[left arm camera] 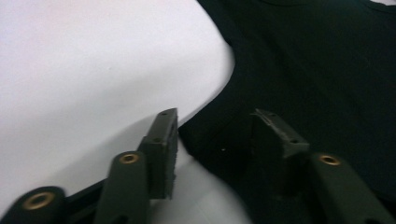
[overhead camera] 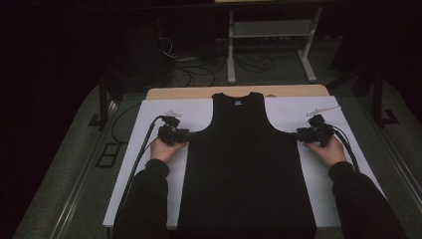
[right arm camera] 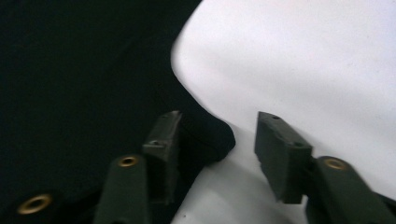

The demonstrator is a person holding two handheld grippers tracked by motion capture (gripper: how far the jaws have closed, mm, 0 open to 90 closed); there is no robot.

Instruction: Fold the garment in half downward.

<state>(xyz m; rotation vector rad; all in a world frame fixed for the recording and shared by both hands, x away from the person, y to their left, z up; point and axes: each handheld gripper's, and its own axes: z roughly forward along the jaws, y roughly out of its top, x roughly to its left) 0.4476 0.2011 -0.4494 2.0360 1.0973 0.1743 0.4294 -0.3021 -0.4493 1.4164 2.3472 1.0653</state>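
Note:
A black sleeveless top (overhead camera: pixel 244 164) lies flat on a white board (overhead camera: pixel 149 169), neck at the far end. My left gripper (overhead camera: pixel 191 133) sits at the top's left edge just below the armhole. My right gripper (overhead camera: pixel 298 133) sits at the matching spot on the right edge. In the left gripper view the jaws (left arm camera: pixel 215 121) stand apart astride the edge of the top (left arm camera: pixel 317 70), with a gap to each pad. In the right gripper view the jaws (right arm camera: pixel 219 123) straddle a bulging corner of the top (right arm camera: pixel 84 70), also apart from it, over the board (right arm camera: pixel 303 60).
The board rests on a wooden table whose far edge (overhead camera: pixel 199 92) shows behind the top. Two small pale clips lie on the board near its far corners (overhead camera: pixel 169 113) (overhead camera: pixel 322 110). Beyond stand a metal frame (overhead camera: pixel 271 30) and floor cables (overhead camera: pixel 199 74).

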